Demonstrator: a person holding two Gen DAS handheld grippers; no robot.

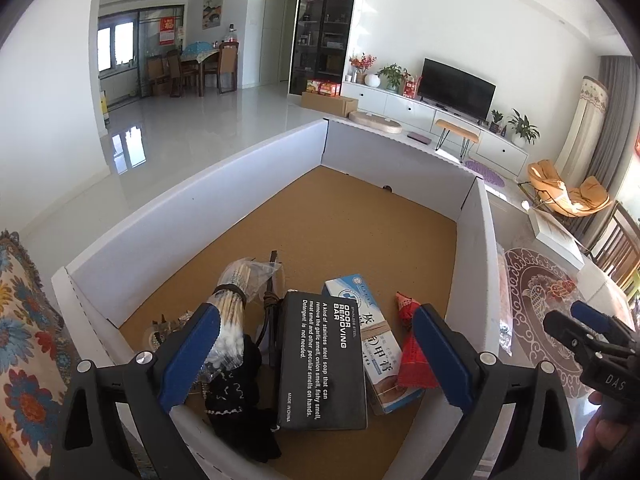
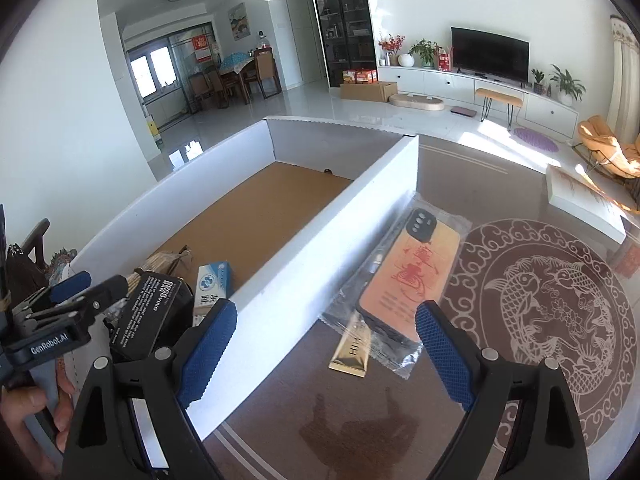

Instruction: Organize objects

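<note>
Two hand-held claws work at a white box (image 1: 248, 168) with a brown floor, set on a glass-topped table (image 2: 552, 304) patterned with fish. The left claw (image 1: 316, 356) hangs over the near end of the box with its blue pads (image 1: 200, 352) spread wide and nothing pressed between them. Just below and between those pads lies a black carton (image 1: 320, 364) printed "Odor Removing Bar". Touching its right edge is a blue-and-white carton (image 1: 376, 344) banded with elastic, and a red packet (image 1: 414, 344) lies against the inner side of the right pad. By the left pad sit a bundle of cotton swabs (image 1: 232, 312) in clear plastic and a black cloth (image 1: 236, 392); a dark cable (image 1: 272, 304) runs just ahead of them. The right claw (image 2: 326, 354) is outside the box, to the right of its wall, pads likewise wide apart and gripping nothing. Ahead of it and between its pads, on the table, a phone case (image 2: 408, 268) in a clear bag lies just beside the box wall, its near corner close to the right pad. A gold stick pack (image 2: 352, 354) lies across the bag's near edge, between the pads. A hand (image 2: 24, 412) holds the left claw's grip at the edge of the right view.
</note>
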